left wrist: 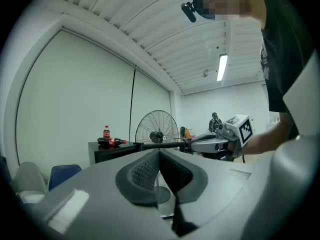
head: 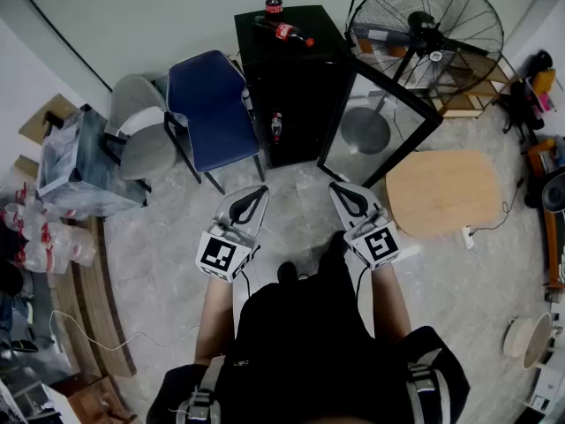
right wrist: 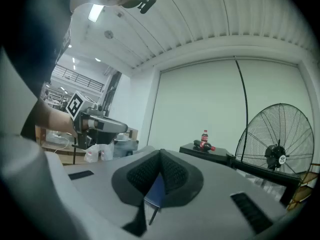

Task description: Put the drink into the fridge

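One cola bottle (head: 274,1) is standing upright on top of the black fridge (head: 300,95), out at twelve o'clock from the person. A second bottle (head: 289,33) is lying on its side just beside it, at five o'clock. A third bottle (head: 276,127) is showing low at the fridge's front; I can't tell whether it's sitting inside. The glass door (head: 380,122) is hanging open toward two o'clock. The left gripper (head: 254,193) is hovering at eleven, jaws pressed together on nothing. The right gripper (head: 342,191) is hovering at one, jaws closed and empty too. Both are well apart from the bottles. A blue chair (head: 210,104) is sitting at the fridge's nine, a fan (head: 428,34) at its two.
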